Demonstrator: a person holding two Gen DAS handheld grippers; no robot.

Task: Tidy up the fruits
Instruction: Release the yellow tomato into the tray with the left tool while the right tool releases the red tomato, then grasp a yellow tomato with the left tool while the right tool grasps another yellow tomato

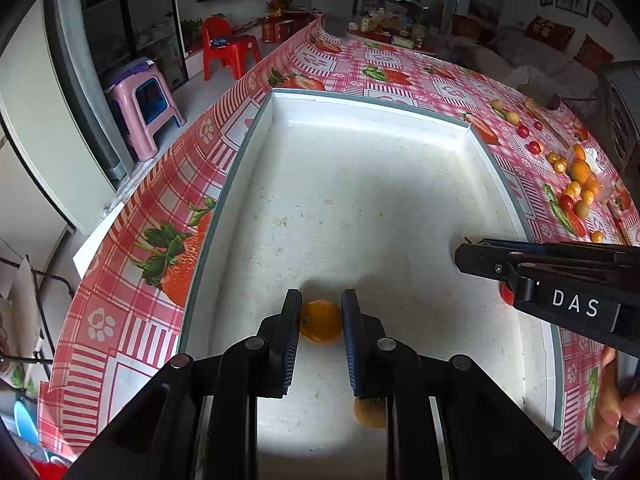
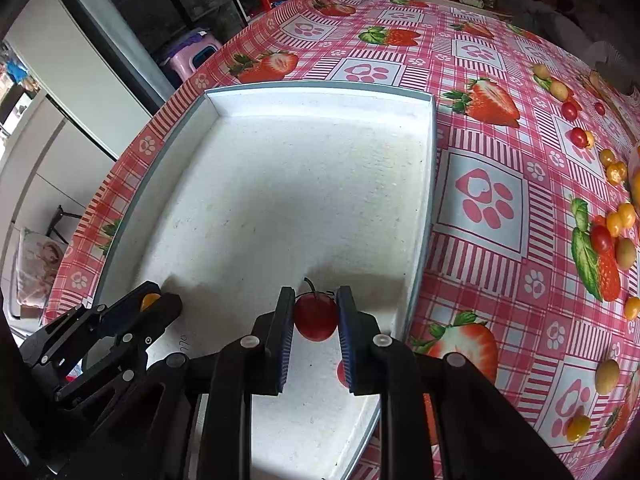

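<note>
Left gripper (image 1: pixel 321 322) fingers clamp an orange fruit (image 1: pixel 321 321); right gripper (image 2: pixel 316 317) fingers clamp a red cherry (image 2: pixel 316 317). Both hang low over the white tray (image 2: pixel 320 98), apparently for sorted placement. Loose fruits (image 2: pixel 618 220) remain on the worktop (image 2: pixel 480 200), right of the fingers.

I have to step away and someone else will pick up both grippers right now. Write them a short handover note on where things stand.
Left gripper: jaws shut on an orange fruit, low over the white tray.
Right gripper: jaws shut on a red cherry, low over the tray's near right part.
Done: one yellowish fruit seems to lie in the tray already, under the left gripper.
Left: release both fruits into the tray, then fetch the loose fruits scattered on the tablecloth right of the tray.
</note>
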